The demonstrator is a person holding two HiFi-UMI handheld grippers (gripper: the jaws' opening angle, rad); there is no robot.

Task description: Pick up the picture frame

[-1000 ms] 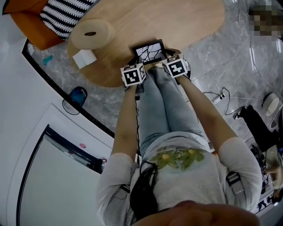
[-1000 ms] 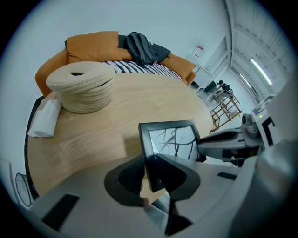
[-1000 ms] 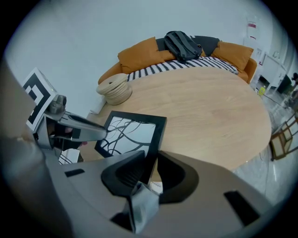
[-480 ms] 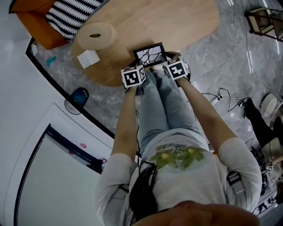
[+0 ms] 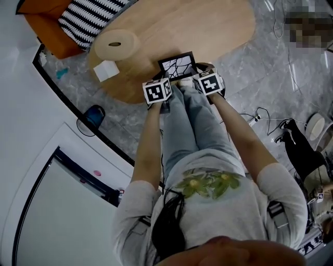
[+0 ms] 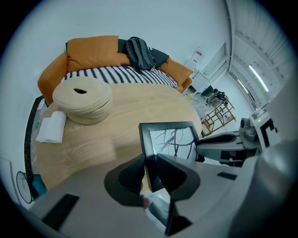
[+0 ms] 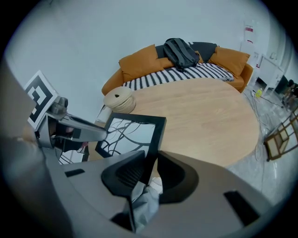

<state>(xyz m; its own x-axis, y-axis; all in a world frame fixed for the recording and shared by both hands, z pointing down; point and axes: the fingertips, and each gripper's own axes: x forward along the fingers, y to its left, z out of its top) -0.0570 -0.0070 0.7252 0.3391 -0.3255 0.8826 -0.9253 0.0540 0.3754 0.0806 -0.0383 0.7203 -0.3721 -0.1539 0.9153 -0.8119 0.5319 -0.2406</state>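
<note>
The picture frame (image 5: pixel 177 65) is black-edged with a bare-branch print, and it hangs just above the near edge of the oval wooden table (image 5: pixel 218 26). My left gripper (image 5: pixel 166 79) is shut on the frame's left edge (image 6: pixel 145 144), its jaws pinching the black bar. My right gripper (image 5: pixel 200 74) is shut on the right edge (image 7: pixel 156 135). In the left gripper view the right gripper (image 6: pixel 223 148) shows past the frame (image 6: pixel 170 139). The right gripper view shows the left gripper (image 7: pixel 70 132) beyond the frame (image 7: pixel 132 132). The person's legs lie below the frame.
A coiled rope mat (image 5: pixel 115 44) and a white tissue pack (image 5: pixel 105 70) lie on the table's left part. An orange sofa with a striped throw (image 5: pixel 83 15) and a backpack (image 6: pixel 139 51) stands behind. Cables (image 5: pixel 260 111) trail on the marble floor at right.
Both grippers have risen a little with the picture frame held between them; it now hangs higher over the table edge. The jaws have not changed.
</note>
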